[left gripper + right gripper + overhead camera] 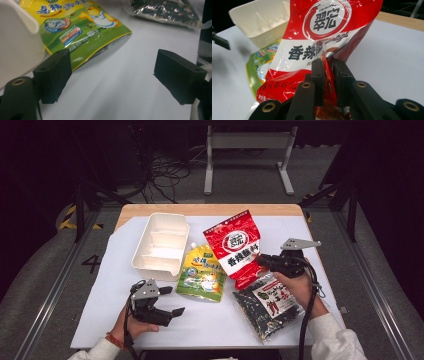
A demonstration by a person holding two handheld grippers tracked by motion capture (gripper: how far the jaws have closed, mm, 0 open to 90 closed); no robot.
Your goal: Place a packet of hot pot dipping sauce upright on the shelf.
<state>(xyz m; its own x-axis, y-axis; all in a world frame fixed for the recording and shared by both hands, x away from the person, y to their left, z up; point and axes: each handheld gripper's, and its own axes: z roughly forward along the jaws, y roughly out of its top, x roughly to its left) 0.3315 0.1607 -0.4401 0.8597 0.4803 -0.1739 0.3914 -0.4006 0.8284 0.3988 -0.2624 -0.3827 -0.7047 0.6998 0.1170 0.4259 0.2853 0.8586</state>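
A red and white seasoning pouch (233,246) lies mid-table, its near edge lifted. My right gripper (264,260) is shut on that edge; in the right gripper view the red film (329,75) is pinched between the two black jaws (327,75). A yellow-green spouted pouch (201,272) lies flat left of it, partly under the red one. A clear bag of dark dried seaweed (267,303) rests under my right hand. My left gripper (171,301) stands open near the front left, nothing between its fingers (53,75), with the yellow-green pouch (85,27) just ahead.
A white divided plastic tray (161,245) stands at the back left on the white sheet (210,320) that covers the wooden table. Its wall (17,42) is close to my left gripper's left finger. Floor, cables and a metal frame lie beyond.
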